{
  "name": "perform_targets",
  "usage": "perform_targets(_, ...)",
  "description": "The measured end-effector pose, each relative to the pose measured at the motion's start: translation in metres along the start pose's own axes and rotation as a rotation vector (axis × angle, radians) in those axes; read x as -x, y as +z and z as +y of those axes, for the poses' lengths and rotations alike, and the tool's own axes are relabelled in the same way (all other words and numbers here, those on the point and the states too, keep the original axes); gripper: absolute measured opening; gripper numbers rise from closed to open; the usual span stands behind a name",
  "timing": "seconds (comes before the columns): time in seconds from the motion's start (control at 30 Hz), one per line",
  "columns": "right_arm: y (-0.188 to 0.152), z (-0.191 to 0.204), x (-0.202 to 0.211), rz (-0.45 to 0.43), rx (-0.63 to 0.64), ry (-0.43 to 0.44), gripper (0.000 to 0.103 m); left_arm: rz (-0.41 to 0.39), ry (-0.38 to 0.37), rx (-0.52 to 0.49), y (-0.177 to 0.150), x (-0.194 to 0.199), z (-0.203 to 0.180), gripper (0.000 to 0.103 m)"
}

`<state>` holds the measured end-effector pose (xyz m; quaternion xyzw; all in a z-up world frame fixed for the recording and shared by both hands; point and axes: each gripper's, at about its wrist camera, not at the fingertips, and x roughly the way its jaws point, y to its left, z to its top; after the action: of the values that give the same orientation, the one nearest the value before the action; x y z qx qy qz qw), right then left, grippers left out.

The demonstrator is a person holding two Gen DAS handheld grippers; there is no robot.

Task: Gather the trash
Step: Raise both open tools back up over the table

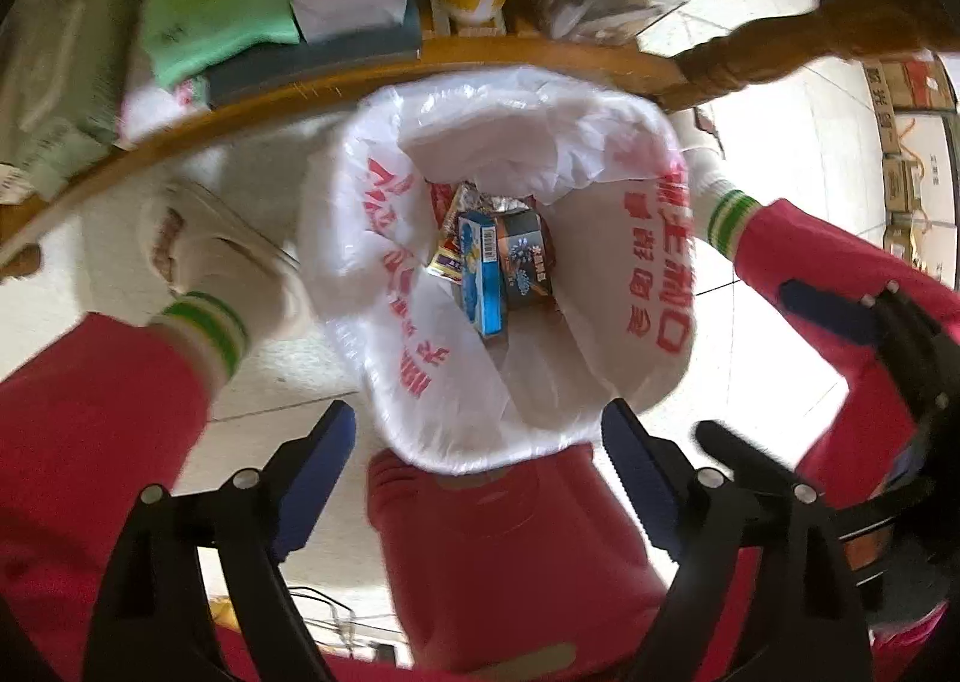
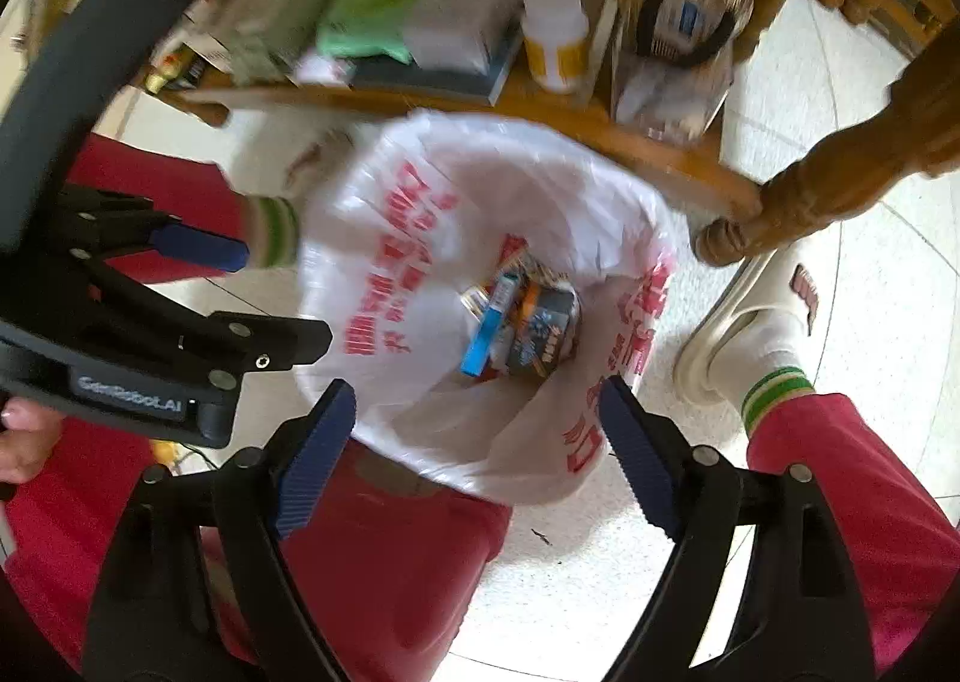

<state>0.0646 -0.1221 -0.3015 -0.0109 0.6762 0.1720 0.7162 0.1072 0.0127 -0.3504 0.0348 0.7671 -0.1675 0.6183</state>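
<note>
Where bin liner (image 1: 630, 238) gapes, blue box (image 1: 482, 274), dark carton (image 1: 525, 262) inside.

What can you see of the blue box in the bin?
The blue box is a narrow carton, cardboard by the look, with a white barcode panel on one face and printed graphics. It lies tilted at the bottom of the white bag lining the red bin, touching a dark box and a foil wrapper. No tongs touch it.

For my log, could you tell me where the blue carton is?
The blue carton lies at the bottom of the white bag-lined bin, left of a dark box in both views.
</note>
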Motion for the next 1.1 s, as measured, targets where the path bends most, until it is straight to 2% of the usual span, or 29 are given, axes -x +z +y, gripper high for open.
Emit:
perform_targets(0.13,-0.004,0.005,0.065,-0.109,0.029,-0.003,0.086,-0.076,0.048,-0.07,-0.027,0.053,-0.008,0.085)
perform_targets(0.3,-0.001,0.006,0.163,-0.267,0.06,-0.002,0.091,-0.207,0.114,-0.175,-0.053,0.145,-0.021,0.087)
perform_targets(0.37,0.002,0.007,0.198,-0.323,0.086,-0.02,0.091,-0.27,0.127,-0.204,-0.056,0.191,-0.025,0.09)
perform_targets(0.5,0.01,0.009,0.269,-0.432,0.163,-0.1,0.094,-0.344,0.135,-0.254,-0.05,0.27,-0.03,0.092)
perform_targets(0.57,0.016,0.01,0.296,-0.466,0.186,-0.113,0.094,-0.372,0.152,-0.269,-0.043,0.307,-0.034,0.094)
perform_targets(0.77,0.04,0.01,0.371,-0.549,0.226,-0.095,0.095,-0.392,0.218,-0.31,-0.012,0.387,-0.051,0.095)
perform_targets(0.97,0.069,0.021,0.412,-0.588,0.285,-0.121,0.095,-0.359,0.25,-0.336,0.021,0.422,-0.065,0.095)
perform_targets(1.1,0.091,0.026,0.42,-0.583,0.339,-0.121,0.095,-0.341,0.272,-0.367,0.046,0.43,-0.072,0.095)
